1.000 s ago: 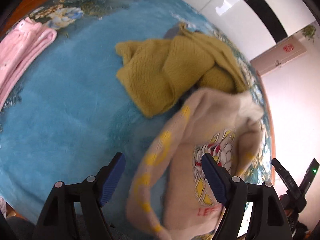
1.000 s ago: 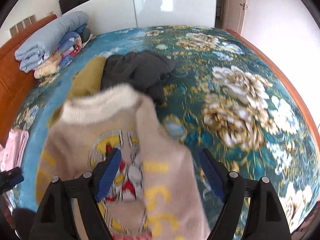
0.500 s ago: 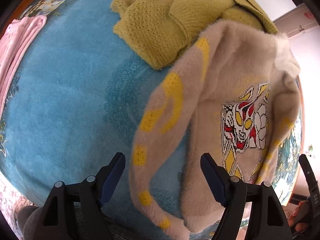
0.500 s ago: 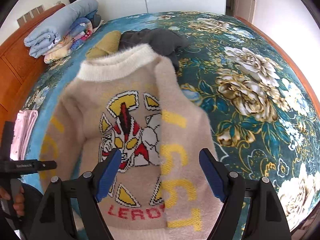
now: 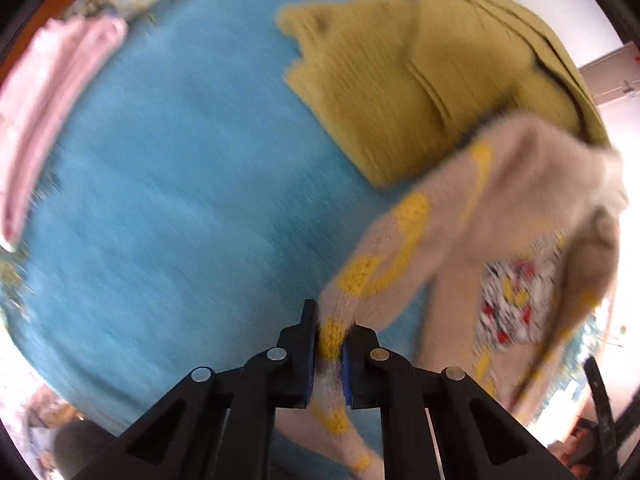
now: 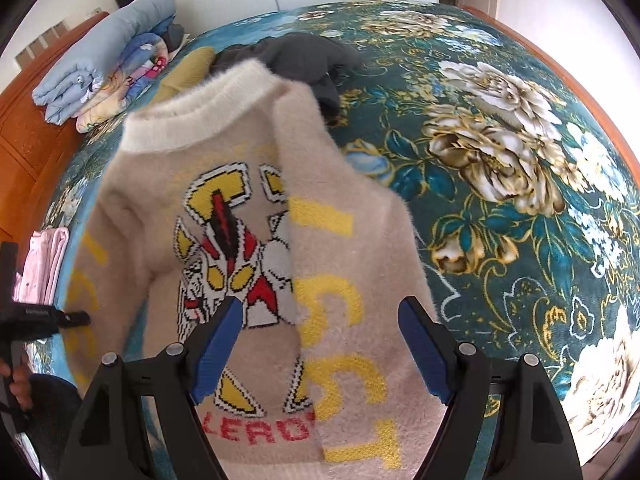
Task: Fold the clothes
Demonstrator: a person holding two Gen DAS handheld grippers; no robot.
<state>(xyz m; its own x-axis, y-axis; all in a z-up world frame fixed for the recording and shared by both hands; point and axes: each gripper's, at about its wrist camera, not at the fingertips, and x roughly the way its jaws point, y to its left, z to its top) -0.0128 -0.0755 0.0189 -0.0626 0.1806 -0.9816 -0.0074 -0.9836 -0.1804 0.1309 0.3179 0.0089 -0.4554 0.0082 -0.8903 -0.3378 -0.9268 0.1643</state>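
A beige fuzzy sweater (image 6: 248, 240) with a robot picture, yellow letters and a white collar lies face up on the bed. Its right sleeve (image 6: 344, 288) is folded over the body. In the left wrist view the sweater (image 5: 500, 248) lies at the right, and my left gripper (image 5: 330, 344) is shut on its left sleeve (image 5: 384, 264) near the cuff. My right gripper (image 6: 320, 328) is open and empty over the sweater's lower half. The left gripper's body shows at the left edge of the right wrist view (image 6: 36, 316).
A mustard knit sweater (image 5: 420, 72) lies behind the beige one, with a dark grey garment (image 6: 304, 56) beside it. A folded pink garment (image 5: 48, 120) lies at the left. Folded quilts (image 6: 104, 64) sit by the wooden headboard (image 6: 24, 136). The floral bedspread (image 6: 520, 160) stretches to the right.
My left gripper has moved onto the sweater's left sleeve and shut on it. The sweater has settled flat. My right gripper stays open over the lower half.
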